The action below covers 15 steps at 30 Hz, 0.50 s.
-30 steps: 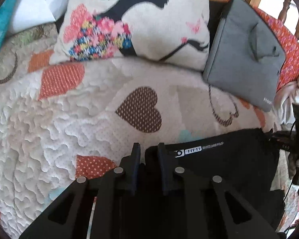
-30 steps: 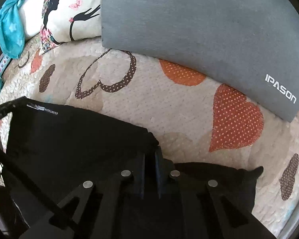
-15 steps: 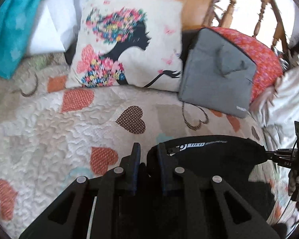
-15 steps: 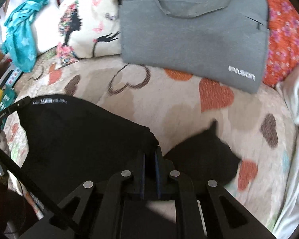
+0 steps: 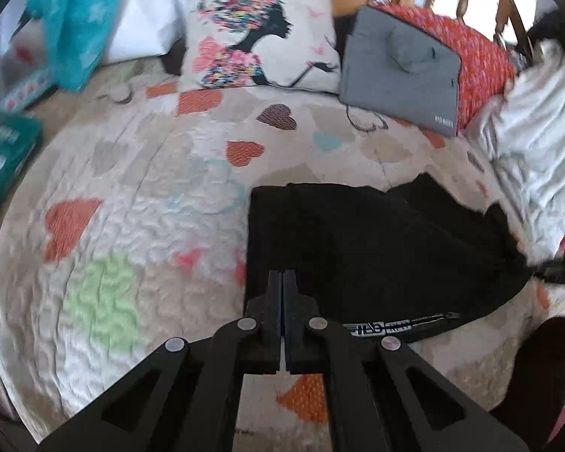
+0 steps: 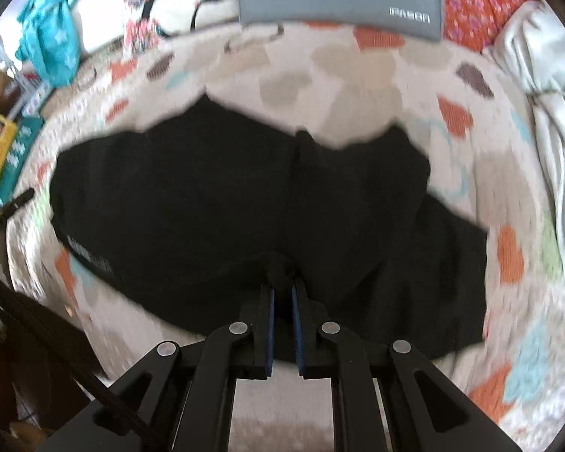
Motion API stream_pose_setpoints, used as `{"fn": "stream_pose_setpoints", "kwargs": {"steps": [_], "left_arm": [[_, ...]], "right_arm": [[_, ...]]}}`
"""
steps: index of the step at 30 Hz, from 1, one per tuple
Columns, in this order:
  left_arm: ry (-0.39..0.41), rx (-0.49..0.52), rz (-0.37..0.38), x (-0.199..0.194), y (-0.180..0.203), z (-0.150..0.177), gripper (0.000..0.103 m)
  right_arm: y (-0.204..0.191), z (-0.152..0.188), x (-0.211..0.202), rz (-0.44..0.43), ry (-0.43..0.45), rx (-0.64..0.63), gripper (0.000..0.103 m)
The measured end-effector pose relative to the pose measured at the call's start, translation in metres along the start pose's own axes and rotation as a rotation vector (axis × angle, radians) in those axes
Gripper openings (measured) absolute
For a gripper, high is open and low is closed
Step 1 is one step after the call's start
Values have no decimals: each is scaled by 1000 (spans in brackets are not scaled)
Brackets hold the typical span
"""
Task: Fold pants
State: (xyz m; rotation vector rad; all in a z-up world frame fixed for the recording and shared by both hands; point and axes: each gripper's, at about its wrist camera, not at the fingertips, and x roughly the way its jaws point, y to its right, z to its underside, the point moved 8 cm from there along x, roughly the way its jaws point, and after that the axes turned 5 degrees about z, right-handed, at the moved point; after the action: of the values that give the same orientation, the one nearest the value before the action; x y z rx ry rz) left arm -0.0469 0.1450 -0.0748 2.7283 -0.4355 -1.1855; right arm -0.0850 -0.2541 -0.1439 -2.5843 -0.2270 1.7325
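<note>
The black pants (image 5: 376,241) lie on the heart-print quilt (image 5: 139,196), with the waistband label (image 5: 395,327) near the front edge. They also show in the right wrist view (image 6: 226,203), spread wide. My left gripper (image 5: 283,282) is shut, its fingers pressed together over the pants' near left corner; whether cloth is between them I cannot tell. My right gripper (image 6: 282,293) is shut on a bunch of the pants' near edge, held above the quilt.
A printed cushion (image 5: 260,34), a grey laptop bag (image 5: 403,67), an orange floral pillow (image 5: 482,56) and white bedding (image 5: 538,128) line the far and right sides. Teal cloth (image 5: 71,15) and boxes (image 5: 3,150) lie at the left.
Both grippers have pulled back and up, drawing the pants toward me over the quilt. The left fingers have closed fully together. The views now take in far more of the bed.
</note>
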Motion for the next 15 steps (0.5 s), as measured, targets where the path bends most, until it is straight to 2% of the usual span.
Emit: {"fn": "stream_pose_setpoints", "kwargs": {"steps": [1, 4, 6, 8, 10, 13, 15], "left_arm": [[11, -27, 9, -4, -3, -1, 1], [46, -84, 34, -12, -3, -14, 1], [65, -88, 46, -12, 7, -27, 10], [71, -77, 64, -5, 23, -41, 35], [74, -67, 66, 8, 39, -52, 45], [64, -41, 91, 32, 61, -57, 45], [43, -40, 99, 46, 67, -50, 45]], "right_arm": [[1, 6, 0, 14, -11, -1, 15], [5, 14, -6, 18, -12, 9, 18], [13, 15, -18, 8, 4, 50, 29], [27, 8, -32, 22, 37, 98, 44], [44, 1, -47, 59, 80, 147, 50], [59, -10, -61, 125, 120, 190, 55], [57, -22, -61, 130, 136, 183, 56]]}}
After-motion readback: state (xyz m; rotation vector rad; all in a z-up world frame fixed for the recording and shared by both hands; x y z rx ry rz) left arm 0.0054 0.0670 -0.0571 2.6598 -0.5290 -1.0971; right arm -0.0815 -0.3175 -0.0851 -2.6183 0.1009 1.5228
